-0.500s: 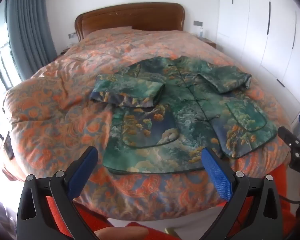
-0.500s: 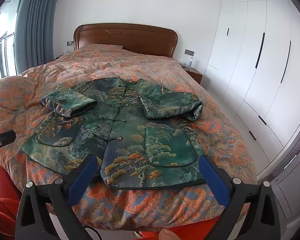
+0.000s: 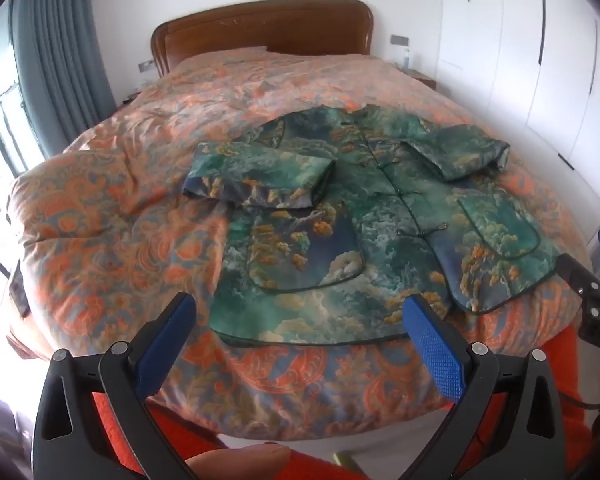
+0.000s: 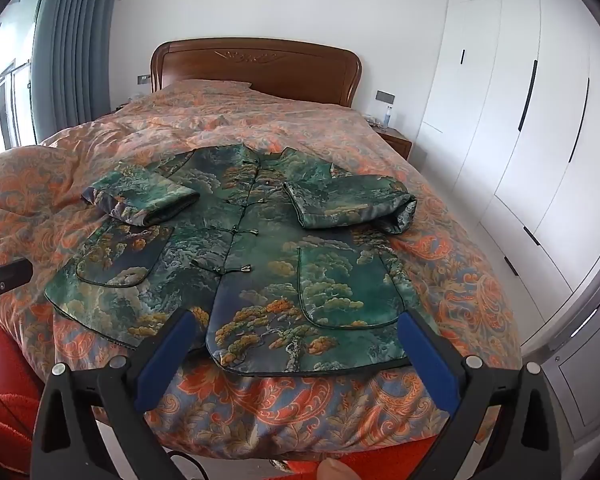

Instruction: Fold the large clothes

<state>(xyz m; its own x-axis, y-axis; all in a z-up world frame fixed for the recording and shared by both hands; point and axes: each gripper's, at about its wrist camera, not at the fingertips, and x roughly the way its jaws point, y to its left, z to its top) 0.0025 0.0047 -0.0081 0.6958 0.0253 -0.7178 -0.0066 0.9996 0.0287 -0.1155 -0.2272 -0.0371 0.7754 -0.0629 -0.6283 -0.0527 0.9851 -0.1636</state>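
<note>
Bedroom with white walls, white wardrobe doors (image 4: pixel 512 128) and grey-blue curtain (image 4: pixel 72 40). Bed (image 4: pixel 340 392) has a carved wooden headboard (image 4: pixel 256 68) and a puffy orange paisley quilt (image 3: pixel 112 216), softly creased. Green brocade jacket (image 4: pixel 260 264) with pine-and-cloud print lies flat, front up, near the foot edge, knot buttons closed, both sleeves folded inward across the chest, curved patch pockets piped dark. Left gripper (image 3: pixel 298 334) and right gripper (image 4: pixel 296 348) hover above the hem, blue textured fingers (image 3: pixel 432 352) spread wide, holding nothing.
</note>
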